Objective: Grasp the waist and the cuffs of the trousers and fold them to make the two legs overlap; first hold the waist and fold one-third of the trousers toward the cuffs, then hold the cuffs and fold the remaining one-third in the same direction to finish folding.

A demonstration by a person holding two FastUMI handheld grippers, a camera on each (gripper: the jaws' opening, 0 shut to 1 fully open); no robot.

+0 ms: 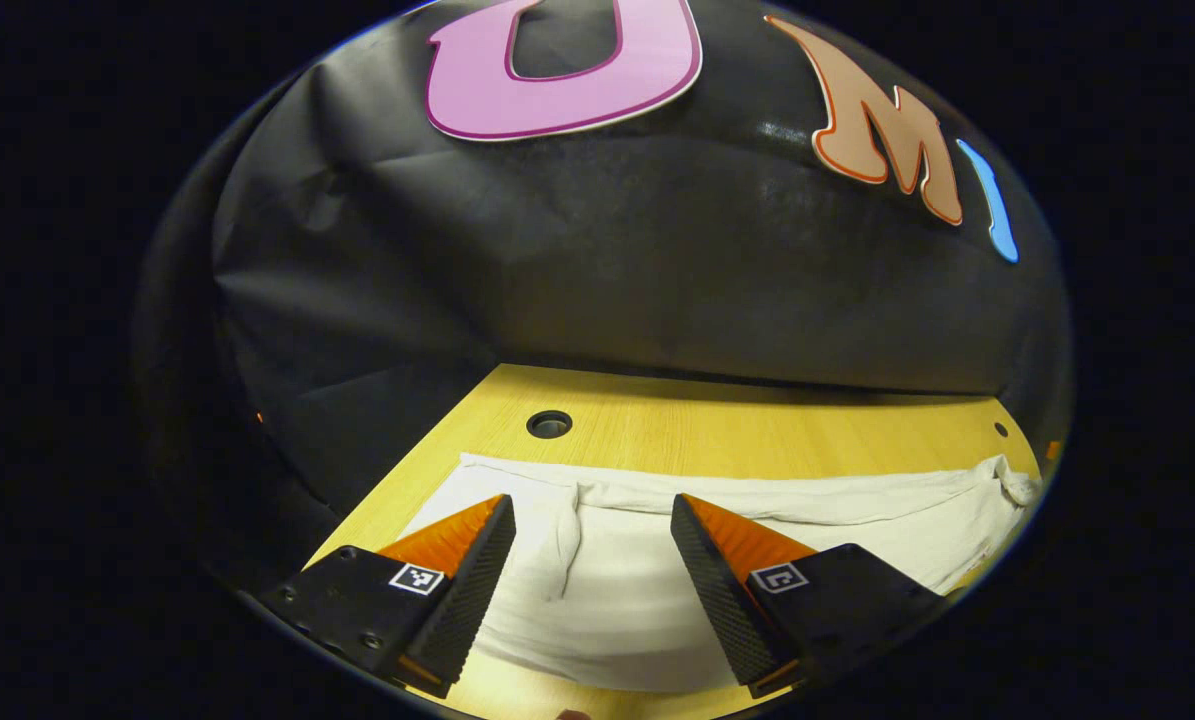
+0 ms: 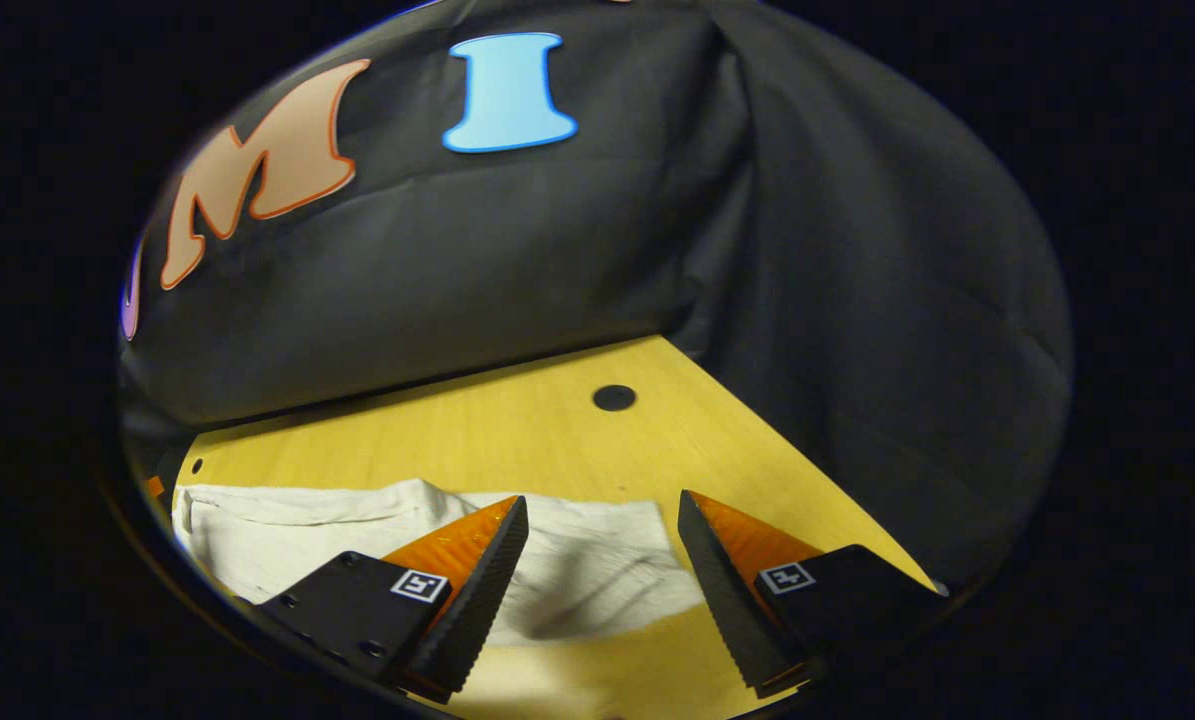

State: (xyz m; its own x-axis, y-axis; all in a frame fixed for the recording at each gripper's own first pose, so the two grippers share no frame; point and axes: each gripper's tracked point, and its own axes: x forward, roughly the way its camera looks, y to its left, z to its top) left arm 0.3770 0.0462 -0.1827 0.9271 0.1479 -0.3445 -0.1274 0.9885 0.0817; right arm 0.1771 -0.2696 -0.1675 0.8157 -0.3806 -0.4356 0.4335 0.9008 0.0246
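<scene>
White trousers [image 1: 617,590] lie flat across the wooden table [image 1: 717,430]. In the left gripper view my left gripper [image 1: 593,520] hovers open over one end of them, a drawstring-like fold of cloth running down between its fingers. That cloth stretches away to the right, ending in a bunched corner [image 1: 1015,482]. In the right gripper view the trousers [image 2: 577,570] end in a straight edge between the fingers of my right gripper [image 2: 603,520], which is open just above the cloth. Neither gripper holds anything.
A round cable hole [image 1: 549,424] sits in the table behind the trousers; the right gripper view has a similar hole [image 2: 614,398]. Black cloth wall [image 1: 617,260] closes the table's far side and corners. Bare wood [image 2: 517,430] lies between trousers and wall.
</scene>
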